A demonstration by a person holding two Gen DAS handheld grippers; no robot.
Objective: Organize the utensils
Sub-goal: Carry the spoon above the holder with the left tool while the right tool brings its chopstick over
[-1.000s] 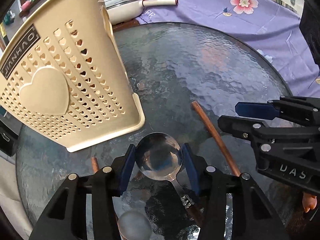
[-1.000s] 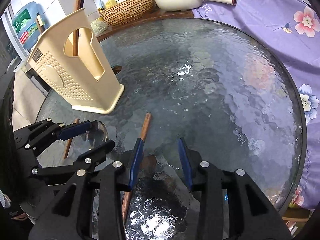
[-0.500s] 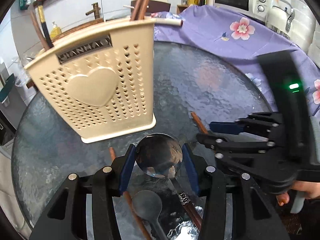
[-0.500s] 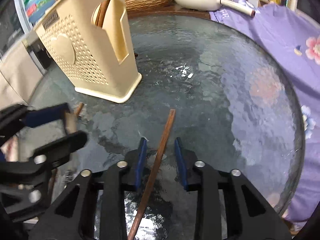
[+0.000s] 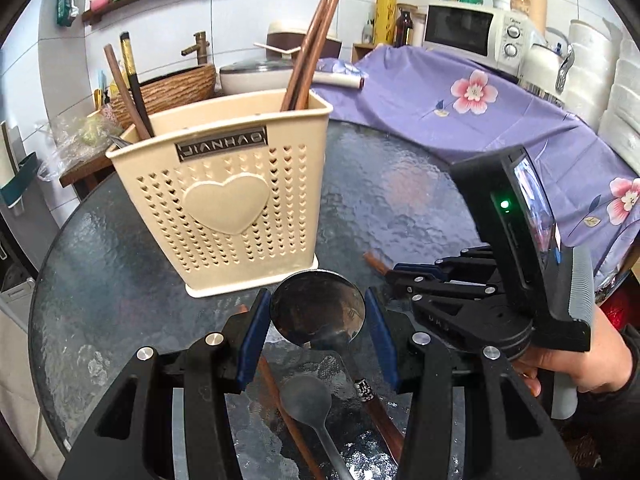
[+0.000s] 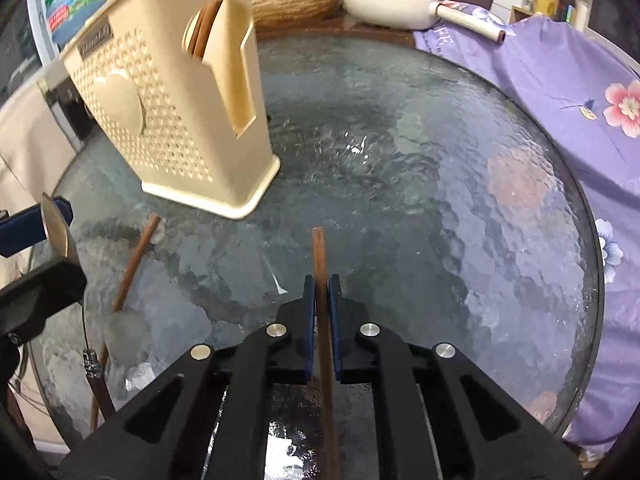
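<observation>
Left tongs [image 5: 318, 316] clamped on the bowl of a metal spoon [image 5: 318, 312], lifted off the glass counter [image 5: 400, 200], just in front of the beige holder [image 5: 224, 200]. Right tongs [image 6: 321, 296] clamped together on 1 brown chopstick [image 6: 320, 256], tip pointing ahead. Another chopstick [image 6: 136, 256] and small spoon [image 5: 306, 400] lie on the counter. Holder contains several chopsticks [image 5: 312, 48].

Both rigs were the same build — the matte black plastic left gripper [image 5: 316, 316] and its twin, the black right gripper [image 6: 321, 308], each had dark blue pads [image 5: 252, 340] and round silver screw heads [image 5: 145, 353]. The right one carried a black box with a green light [image 5: 505, 204] — plus a dark sleeve [image 5: 616, 408] at the wrist.
</observation>
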